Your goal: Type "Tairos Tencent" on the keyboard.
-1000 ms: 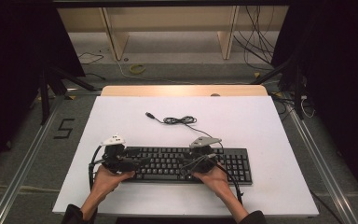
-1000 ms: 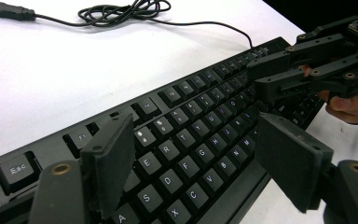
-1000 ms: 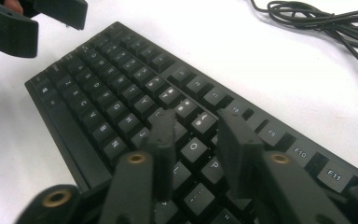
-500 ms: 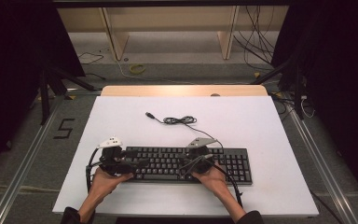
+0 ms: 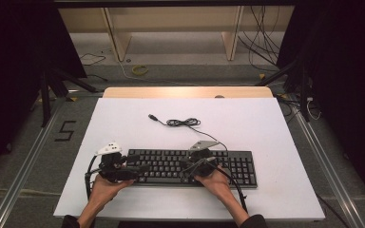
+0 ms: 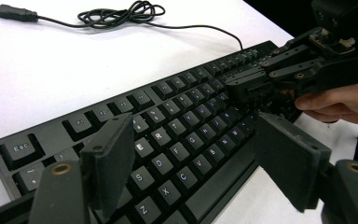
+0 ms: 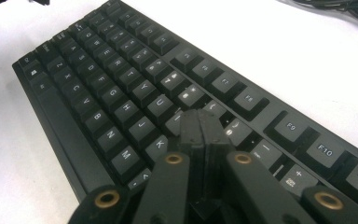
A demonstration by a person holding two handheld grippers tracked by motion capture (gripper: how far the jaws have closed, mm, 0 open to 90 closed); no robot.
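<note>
A black keyboard [image 5: 228, 166] lies near the front of the white table [image 5: 271, 123]. Its thin cable [image 5: 183, 122] coils behind it and ends in a loose USB plug [image 5: 152, 117]. My left gripper [image 5: 140, 170] is at the keyboard's left end. It stands open over the letter keys [image 6: 177, 140], with the space-bar edge between its jaws [image 6: 198, 158]. My right gripper [image 5: 186, 166] points left over the middle keys. It is shut with nothing in it, and its tip [image 7: 203, 128] is low over the keys [image 7: 121, 88] around K and L. In the left gripper view the right gripper [image 6: 244, 86] shows beyond, held by a hand [image 6: 345, 100].
Bare white table surface runs behind and to the right of the keyboard. A wooden strip [image 5: 185, 91] borders the far edge. On the floor lie a painted "5" [image 5: 65, 130] at the left, a yellow cable ring [image 5: 140, 70] and dark stands at both sides.
The left gripper has shifted slightly toward the near left end of the keyboard. The right gripper and the keyboard have hardly moved.
</note>
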